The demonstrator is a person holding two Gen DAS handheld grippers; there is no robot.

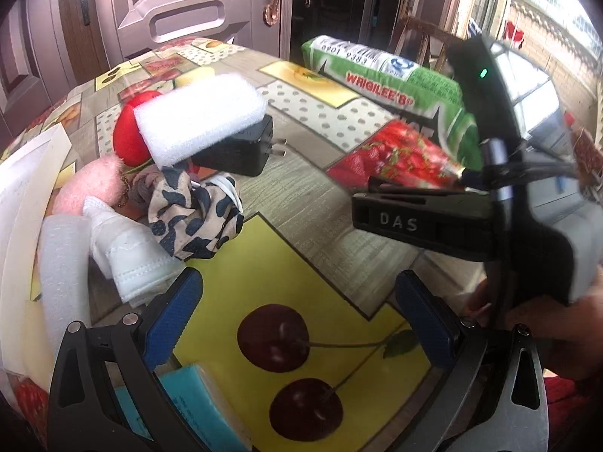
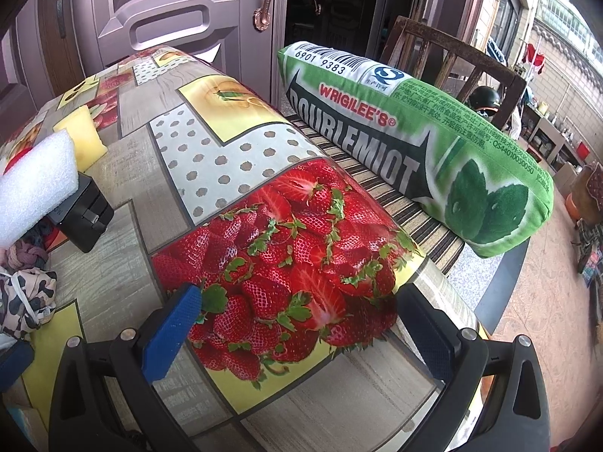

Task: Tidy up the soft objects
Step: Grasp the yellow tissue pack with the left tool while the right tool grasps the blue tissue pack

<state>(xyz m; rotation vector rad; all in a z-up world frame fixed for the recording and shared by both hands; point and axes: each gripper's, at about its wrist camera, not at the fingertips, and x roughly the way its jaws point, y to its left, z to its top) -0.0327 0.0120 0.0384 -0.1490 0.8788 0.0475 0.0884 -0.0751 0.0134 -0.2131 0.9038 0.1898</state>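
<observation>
A table under a glossy fruit-print oilcloth [image 2: 264,173] fills both views, with a mauve panelled door [image 1: 181,11] across the top of each frame and a wooden chair [image 2: 452,49] at the upper right. The soft things sit bunched at the left of the left wrist view, probably gathered there as a sorting pile: a white foam block [image 1: 199,116] rests tilted on a black power adapter [image 1: 241,150], a red plush piece [image 1: 130,137] lies behind it, a leopard-print cloth [image 1: 196,211] is crumpled in front, and a pink fluffy item [image 1: 90,188] and a folded white fabric piece [image 1: 132,252] lie at the lower left; which of these touch is hard to tell through the fisheye. The large green chewing-gum-print pillow [image 2: 426,143] lies apart, along the upper right of the right wrist view, on a striped surface [image 2: 384,188] just beyond the tablecloth's edge. It looks plump and smooth, printed with mint leaves and a barcode. The left gripper [image 1: 297,316] hangs over the cherry print with its blue pads spread and nothing between them. The right gripper [image 2: 301,324] hovers over the strawberry print, likewise spread and empty, facing toward the pillow, which seems the likeliest next pick.
</observation>
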